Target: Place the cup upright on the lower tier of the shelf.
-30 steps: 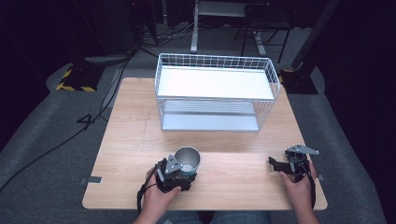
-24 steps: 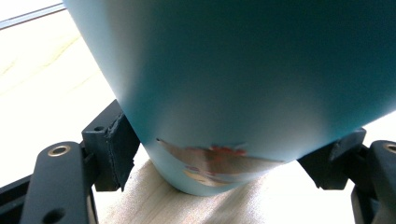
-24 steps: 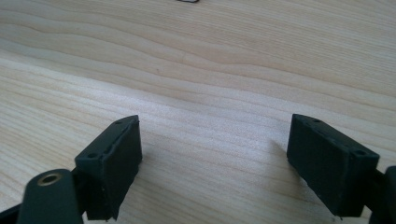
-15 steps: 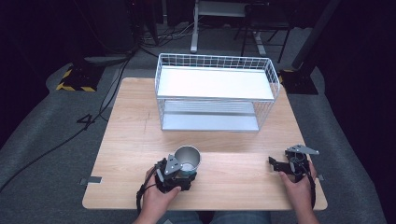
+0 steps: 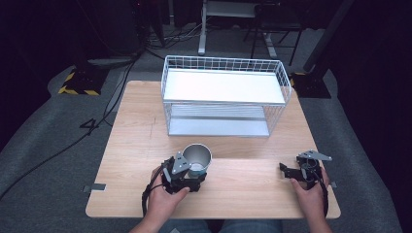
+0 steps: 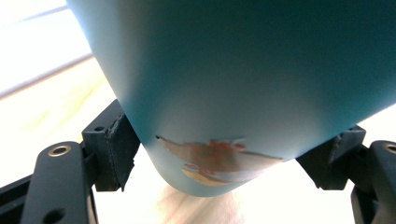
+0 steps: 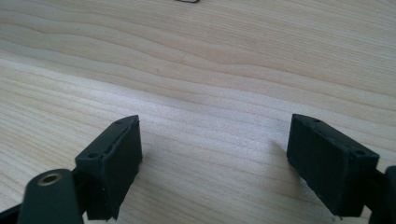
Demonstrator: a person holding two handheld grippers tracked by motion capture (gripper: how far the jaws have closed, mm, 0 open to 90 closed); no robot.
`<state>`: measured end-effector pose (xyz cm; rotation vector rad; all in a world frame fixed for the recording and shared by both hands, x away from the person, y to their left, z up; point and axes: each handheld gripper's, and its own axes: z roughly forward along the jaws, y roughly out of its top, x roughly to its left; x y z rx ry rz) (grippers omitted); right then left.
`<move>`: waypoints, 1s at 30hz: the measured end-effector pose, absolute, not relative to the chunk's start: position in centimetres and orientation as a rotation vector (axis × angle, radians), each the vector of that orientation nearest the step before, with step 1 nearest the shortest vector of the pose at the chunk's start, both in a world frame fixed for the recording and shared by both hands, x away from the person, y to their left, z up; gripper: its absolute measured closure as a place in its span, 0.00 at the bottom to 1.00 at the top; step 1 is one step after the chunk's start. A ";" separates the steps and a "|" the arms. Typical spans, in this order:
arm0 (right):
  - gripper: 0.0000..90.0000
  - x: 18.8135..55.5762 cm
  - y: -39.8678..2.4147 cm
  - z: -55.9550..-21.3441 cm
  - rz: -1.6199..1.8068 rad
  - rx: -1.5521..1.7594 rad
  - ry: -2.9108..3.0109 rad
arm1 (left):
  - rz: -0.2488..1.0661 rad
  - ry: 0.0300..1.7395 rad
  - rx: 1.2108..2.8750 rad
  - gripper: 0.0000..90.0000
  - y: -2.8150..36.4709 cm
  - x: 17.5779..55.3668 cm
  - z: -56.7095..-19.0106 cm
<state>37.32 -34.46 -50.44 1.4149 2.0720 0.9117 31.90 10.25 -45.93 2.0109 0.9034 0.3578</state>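
Here the cup (image 5: pixel 198 158) stands upright on the table (image 5: pixel 136 131), near the front edge and a little toward seven o'clock from the table's middle, its open mouth showing a grey metal inside from the high view. The left gripper (image 5: pixel 190 175) lies at the cup's six o'clock, held by the left hand (image 5: pixel 165 194), with its jaws reaching to either side of the cup's base. The left gripper view adds what the high view cannot: the cup's (image 6: pixel 243 84) outer wall is teal with a worn patch of orange and tan near the bottom, and the black pads (image 6: pixel 119 149) press against it at both flanks, so the jaws are clamped on the cup. The right gripper (image 5: pixel 286 171) rests at about four o'clock on the table, well apart from the cup, in the right hand (image 5: pixel 311 191). Its own view shows the two jaws spread wide over bare wood grain (image 7: pixel 196 70) with nothing between them. At twelve o'clock stands a white wire rack (image 5: pixel 224 97) with two shelves, seen from the high view.
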 end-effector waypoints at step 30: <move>0.22 37.3 -34.3 -50.4 0.912 1.414 2.068 | 0.373 0.908 1.959 0.26 6.8 37.4 -42.5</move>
